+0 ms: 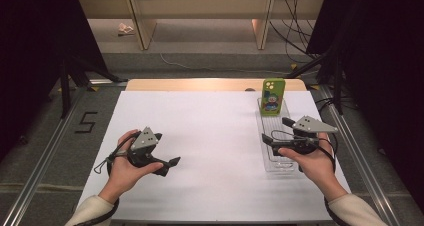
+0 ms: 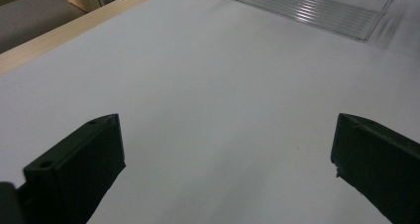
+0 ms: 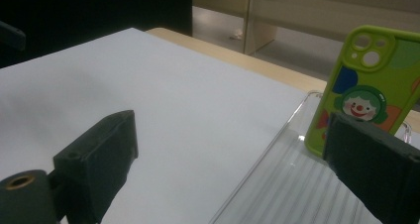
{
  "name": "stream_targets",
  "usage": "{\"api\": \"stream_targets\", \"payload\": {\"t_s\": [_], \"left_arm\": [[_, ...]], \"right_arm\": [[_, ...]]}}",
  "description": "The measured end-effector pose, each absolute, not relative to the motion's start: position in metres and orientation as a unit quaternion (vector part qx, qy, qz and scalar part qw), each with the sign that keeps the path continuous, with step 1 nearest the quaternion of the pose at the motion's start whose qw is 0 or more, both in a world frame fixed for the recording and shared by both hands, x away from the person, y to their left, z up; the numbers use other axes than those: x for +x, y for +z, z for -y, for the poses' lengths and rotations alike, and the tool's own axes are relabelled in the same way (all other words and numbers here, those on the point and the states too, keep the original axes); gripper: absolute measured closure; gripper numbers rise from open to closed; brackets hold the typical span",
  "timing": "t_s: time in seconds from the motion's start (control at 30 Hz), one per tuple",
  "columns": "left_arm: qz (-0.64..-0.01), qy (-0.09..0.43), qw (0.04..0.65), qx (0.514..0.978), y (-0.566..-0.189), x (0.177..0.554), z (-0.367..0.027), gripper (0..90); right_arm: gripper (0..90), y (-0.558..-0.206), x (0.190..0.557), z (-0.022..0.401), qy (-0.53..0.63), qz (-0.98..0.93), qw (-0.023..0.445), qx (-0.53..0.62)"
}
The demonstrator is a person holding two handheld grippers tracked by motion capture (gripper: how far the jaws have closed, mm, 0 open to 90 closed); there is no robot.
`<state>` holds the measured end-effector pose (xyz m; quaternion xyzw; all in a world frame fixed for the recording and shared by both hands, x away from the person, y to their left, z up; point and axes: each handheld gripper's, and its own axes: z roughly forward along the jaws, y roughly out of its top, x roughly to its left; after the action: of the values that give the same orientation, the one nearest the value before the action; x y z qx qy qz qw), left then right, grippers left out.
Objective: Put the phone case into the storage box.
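Your right gripper hangs over the clear tray with its jaws spread wide and empty, and the green phone case stands upright at the tray's far end, leaning against its far wall. Your left gripper is also spread and empty, low over the white table, well apart from the tray. If you close in on the case off-centre, one jaw could knock it over, or shove the light tray along the table.
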<state>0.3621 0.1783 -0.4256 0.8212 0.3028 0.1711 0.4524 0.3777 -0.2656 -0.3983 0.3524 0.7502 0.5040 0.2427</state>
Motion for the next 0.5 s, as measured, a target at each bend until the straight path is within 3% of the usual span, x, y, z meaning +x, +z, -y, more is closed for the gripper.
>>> {"api": "stream_targets", "payload": {"t_s": [0.5], "left_arm": [[-0.301, 0.170, 0.453, 0.822, -0.424, 0.362, -0.179, 0.0]], "right_arm": [[9.4, -0.404, 0.362, 0.271, 0.508, -0.755, 0.235, 0.340]]}}
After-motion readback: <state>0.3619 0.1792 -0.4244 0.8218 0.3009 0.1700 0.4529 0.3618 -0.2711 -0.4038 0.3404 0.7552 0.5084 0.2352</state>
